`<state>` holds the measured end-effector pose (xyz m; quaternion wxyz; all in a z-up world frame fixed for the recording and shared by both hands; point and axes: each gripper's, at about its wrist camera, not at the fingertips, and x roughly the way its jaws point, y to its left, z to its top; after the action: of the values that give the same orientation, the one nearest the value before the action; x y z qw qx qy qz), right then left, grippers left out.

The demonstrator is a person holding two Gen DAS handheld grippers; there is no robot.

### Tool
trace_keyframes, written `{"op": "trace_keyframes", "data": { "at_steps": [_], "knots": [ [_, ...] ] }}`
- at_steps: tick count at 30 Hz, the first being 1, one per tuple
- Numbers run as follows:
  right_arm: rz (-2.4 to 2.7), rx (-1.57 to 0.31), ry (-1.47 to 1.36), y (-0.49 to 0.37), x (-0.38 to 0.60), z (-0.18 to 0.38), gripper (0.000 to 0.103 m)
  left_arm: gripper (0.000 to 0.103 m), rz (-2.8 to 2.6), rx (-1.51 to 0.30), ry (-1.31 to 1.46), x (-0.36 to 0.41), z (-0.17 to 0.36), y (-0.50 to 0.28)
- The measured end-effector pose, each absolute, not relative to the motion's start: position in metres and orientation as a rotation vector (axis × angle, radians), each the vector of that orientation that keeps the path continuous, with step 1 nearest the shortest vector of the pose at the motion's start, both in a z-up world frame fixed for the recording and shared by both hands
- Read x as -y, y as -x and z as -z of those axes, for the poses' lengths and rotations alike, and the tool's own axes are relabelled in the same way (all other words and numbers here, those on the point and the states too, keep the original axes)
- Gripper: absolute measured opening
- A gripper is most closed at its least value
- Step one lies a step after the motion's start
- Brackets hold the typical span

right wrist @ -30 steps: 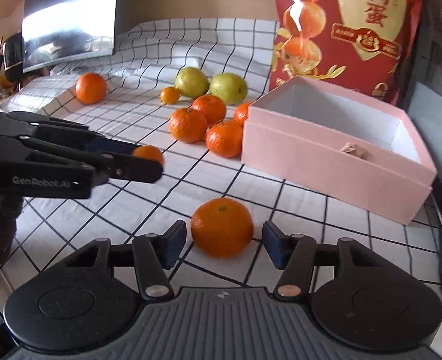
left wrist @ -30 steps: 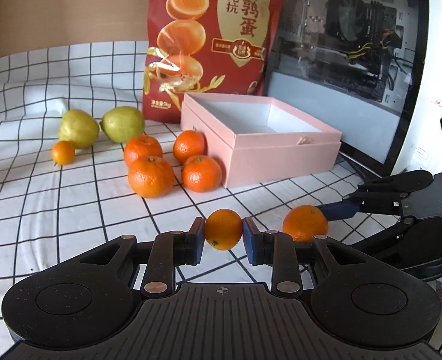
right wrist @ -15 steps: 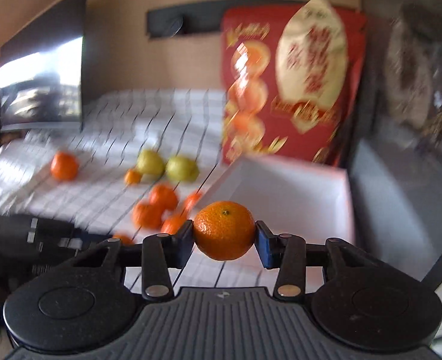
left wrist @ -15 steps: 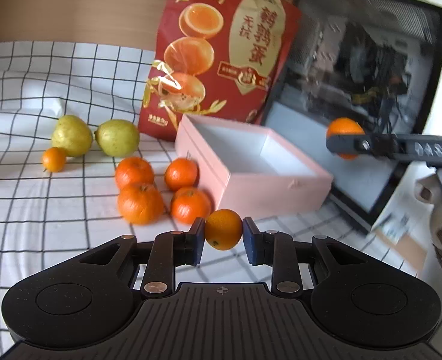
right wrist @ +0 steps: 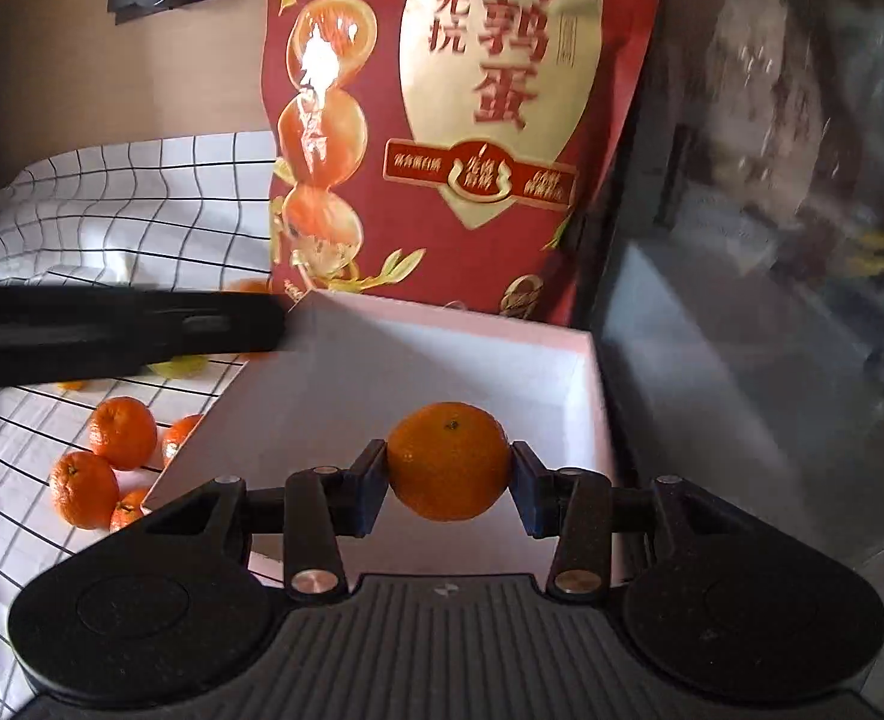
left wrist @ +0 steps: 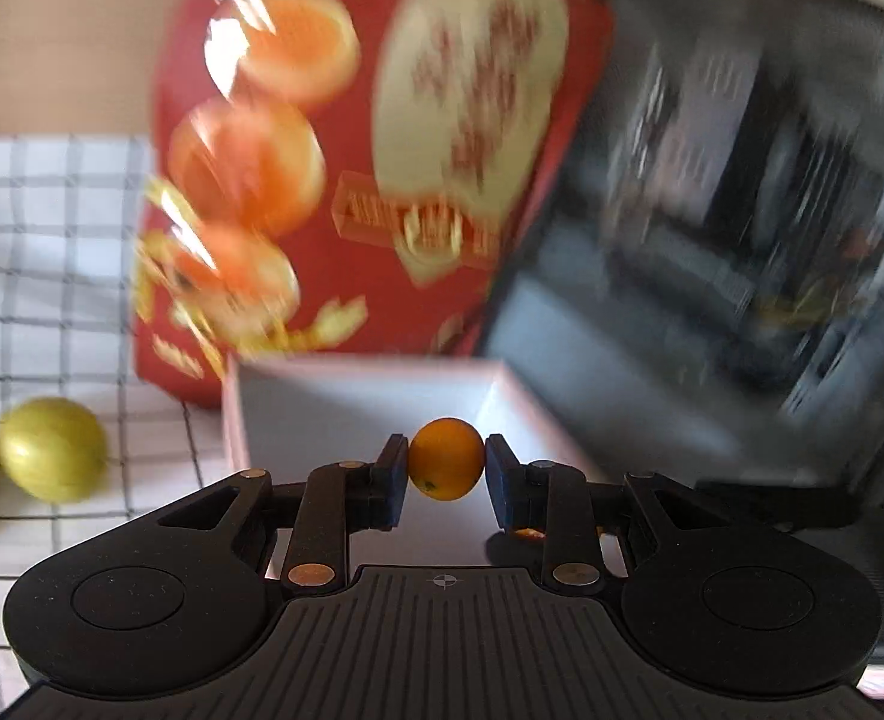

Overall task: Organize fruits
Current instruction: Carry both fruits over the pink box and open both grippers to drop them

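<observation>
My left gripper is shut on a small orange and holds it above the open pink box. My right gripper is shut on a larger mandarin, also above the pink box. The left gripper's fingers reach across the left of the right wrist view, over the box's far-left corner. Several mandarins lie on the checked cloth left of the box. Two green pears lie left of the box in the blurred left wrist view.
A tall red snack bag stands right behind the box. A dark glass-sided computer case stands to the right of the box. The checked cloth spreads to the left.
Both grippers have lifted their fruit off the cloth and carried it forward over the pink box. The left wrist view is now blurred from fast motion.
</observation>
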<state>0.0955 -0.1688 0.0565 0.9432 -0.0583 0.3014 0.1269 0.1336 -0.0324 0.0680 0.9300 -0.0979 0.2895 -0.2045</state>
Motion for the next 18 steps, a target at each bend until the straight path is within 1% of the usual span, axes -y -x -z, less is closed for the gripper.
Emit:
{"op": "trace_keyframes", "data": {
  "at_steps": [2,3,4,6,10,11,12,13,18],
  "knots": [
    [-0.301,-0.652,0.099,-0.100,0.169,-0.052,0.048,0.032,0.386,-0.624,0.147,0.045,-0.058,-0.141],
    [-0.305,-0.664,0.090,-0.100,0.170,-0.051,0.058,0.032,0.377,-0.610,0.135,0.047,-0.054,-0.138],
    [-0.301,-0.660,0.087,-0.098,0.172,-0.051,0.066,0.032,0.382,-0.596,0.137,0.046,-0.053,-0.134],
    [-0.299,-0.634,0.102,-0.090,0.174,-0.053,0.071,0.032,0.404,-0.573,0.174,0.038,-0.056,-0.125],
    [-0.299,-0.582,0.107,-0.062,0.188,-0.059,0.071,0.032,0.406,-0.467,0.280,-0.002,-0.070,-0.092],
    [-0.303,-0.570,0.098,-0.055,0.192,-0.061,0.072,0.032,0.397,-0.437,0.312,-0.017,-0.071,-0.079],
    [-0.313,-0.559,0.089,-0.046,0.196,-0.062,0.075,0.032,0.388,-0.424,0.336,-0.030,-0.071,-0.071],
    [-0.326,-0.548,0.084,-0.034,0.199,-0.061,0.077,0.032,0.375,-0.421,0.365,-0.046,-0.068,-0.061],
    [-0.414,-0.534,0.115,0.001,0.191,-0.051,0.080,0.032,0.247,-0.435,0.423,-0.111,-0.027,-0.030]
  ]
}}
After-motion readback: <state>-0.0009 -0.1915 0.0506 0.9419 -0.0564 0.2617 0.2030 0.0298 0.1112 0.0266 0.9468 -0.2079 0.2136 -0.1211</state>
